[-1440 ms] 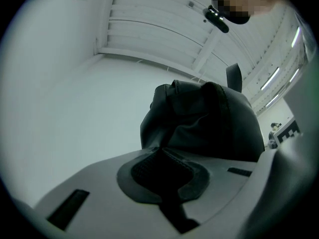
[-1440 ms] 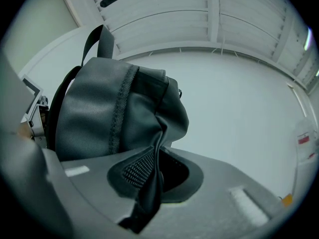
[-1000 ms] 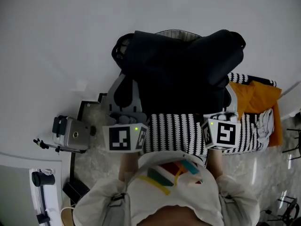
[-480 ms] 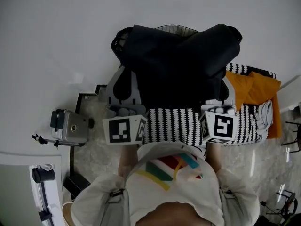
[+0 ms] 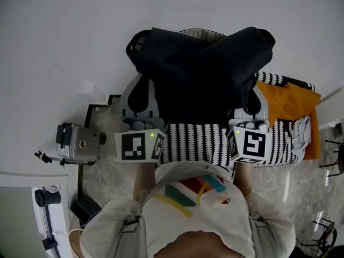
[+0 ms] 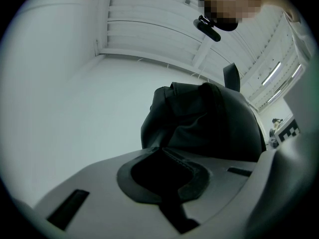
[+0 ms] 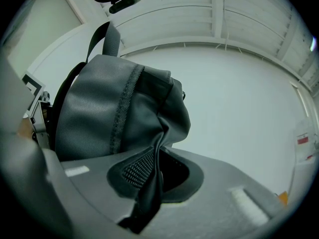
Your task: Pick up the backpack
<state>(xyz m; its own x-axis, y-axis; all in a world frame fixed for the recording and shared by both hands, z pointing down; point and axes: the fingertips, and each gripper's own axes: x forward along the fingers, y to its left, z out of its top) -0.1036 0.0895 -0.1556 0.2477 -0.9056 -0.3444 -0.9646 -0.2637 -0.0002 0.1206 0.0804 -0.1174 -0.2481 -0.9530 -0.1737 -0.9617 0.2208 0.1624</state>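
Left hand-held gripper [image 5: 142, 93] and right hand-held gripper [image 5: 252, 102] are both clenching the dark backpack [image 5: 204, 69], which is showing just beyond the striped cloth [image 5: 199, 144] in the head view. In the left gripper view, the jaws are pinching what seems only a thin stitched edge, a slight hold. In the right gripper view, a fabric fold is running between the closed jaws. Lifting calls for raising both together, slowly and level, sharing the load.

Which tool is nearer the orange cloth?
Right. In the head view the right tool grips the backpack just beside the orange cloth; the left tool is at the backpack's opposite side, well away from it.
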